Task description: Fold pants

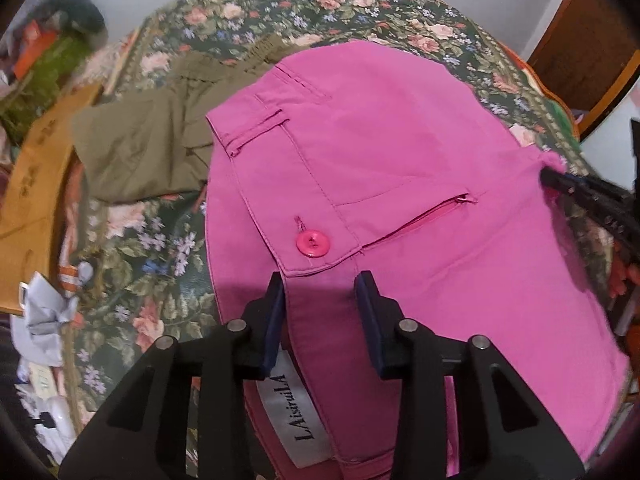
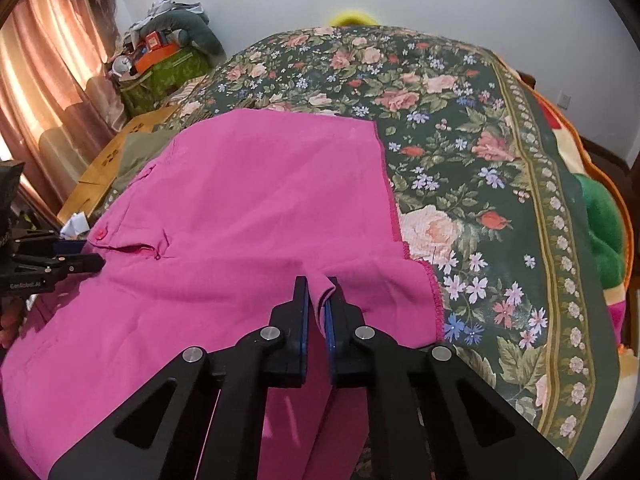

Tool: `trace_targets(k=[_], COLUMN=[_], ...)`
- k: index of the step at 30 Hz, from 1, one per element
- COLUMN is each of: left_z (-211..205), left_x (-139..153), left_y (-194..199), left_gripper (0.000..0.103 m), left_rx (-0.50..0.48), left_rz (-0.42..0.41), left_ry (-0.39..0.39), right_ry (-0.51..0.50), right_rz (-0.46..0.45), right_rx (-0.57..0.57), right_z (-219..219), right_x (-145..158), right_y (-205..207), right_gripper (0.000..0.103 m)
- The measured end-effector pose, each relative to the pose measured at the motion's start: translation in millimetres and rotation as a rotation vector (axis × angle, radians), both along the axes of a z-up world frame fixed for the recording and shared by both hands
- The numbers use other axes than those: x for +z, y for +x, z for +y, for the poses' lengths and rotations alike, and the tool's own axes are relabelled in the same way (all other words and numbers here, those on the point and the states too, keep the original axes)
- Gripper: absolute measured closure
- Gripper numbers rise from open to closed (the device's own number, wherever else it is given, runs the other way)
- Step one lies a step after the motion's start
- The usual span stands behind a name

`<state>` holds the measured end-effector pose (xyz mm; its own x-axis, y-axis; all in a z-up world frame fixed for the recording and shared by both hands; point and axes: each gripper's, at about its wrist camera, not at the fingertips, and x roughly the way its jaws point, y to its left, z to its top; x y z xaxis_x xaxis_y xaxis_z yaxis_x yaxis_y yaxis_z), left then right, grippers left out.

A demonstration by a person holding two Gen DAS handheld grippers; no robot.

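Observation:
Pink pants (image 1: 400, 160) lie on a floral bedspread (image 1: 140, 248), with a pink button (image 1: 312, 243), a zip pocket and a white label showing. My left gripper (image 1: 323, 280) is open, its fingers astride the waistband near the button. It also shows at the left edge of the right wrist view (image 2: 92, 262). My right gripper (image 2: 318, 284) is shut on a pinched fold of the pink pants (image 2: 260, 200) at their near edge. Its tip shows in the left wrist view (image 1: 550, 176) at the pants' right side.
Olive-green pants (image 1: 144, 148) lie left of the pink ones. A brown cardboard box (image 1: 36, 184) and crumpled paper (image 1: 48, 308) sit at the bed's left edge. Curtains (image 2: 48, 72) and a clutter pile (image 2: 164, 52) stand at the far left. A green plush (image 2: 600, 232) lies right.

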<state>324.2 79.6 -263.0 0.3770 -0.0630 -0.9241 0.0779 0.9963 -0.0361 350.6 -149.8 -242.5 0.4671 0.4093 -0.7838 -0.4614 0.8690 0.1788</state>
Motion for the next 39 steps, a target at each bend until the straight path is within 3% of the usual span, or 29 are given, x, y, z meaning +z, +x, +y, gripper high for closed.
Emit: trace_targets(k=[4, 14, 19, 24, 29, 33, 35, 37, 39], left_z=[-8, -8, -4, -1, 15, 27, 29, 28, 25], left_x=[-1, -5, -4, 10, 38, 41, 35, 24, 11], left_y=[-5, -3, -4, -10, -9, 6, 13, 21, 29], left_gripper=[0.066, 0.064, 0.06, 0.06, 0.06, 0.06, 0.06, 0.06, 0.06], left_rx=[-0.004, -0.022, -0.013, -0.01, 0.009, 0.048, 0.057, 0.051, 0.041], left_rz=[-0.038, -0.033, -0.028, -0.053, -0.105, -0.097, -0.077, -0.042, 0.001], left_ry=[0.071, 0.068, 0.037, 0.102, 0.051, -0.001, -0.022, -0.042, -0.06], right_ry=[-0.064, -0.065, -0.119, -0.129, -0.074, -0.032, -0.014, -0.007, -0.004], right_rz=[-0.038, 0.006, 0.01, 0.034, 0.013, -0.019, -0.024, -0.017, -0.005], right_rx=[-0.008, -0.084, -0.082, -0.051, -0.059, -0.107, -0.14, -0.165, -0.186], right_z=[7, -6, -5, -6, -19, -35, -42, -47, -49], right_x=[0, -5, -7, -3, 17, 34, 38, 37, 30], right_y=[-1, 4, 0, 1, -1, 4, 10, 16, 21], right_gripper=[0.099, 0.1, 0.1, 0.1, 0.099, 0.098, 0.093, 0.076, 0.066])
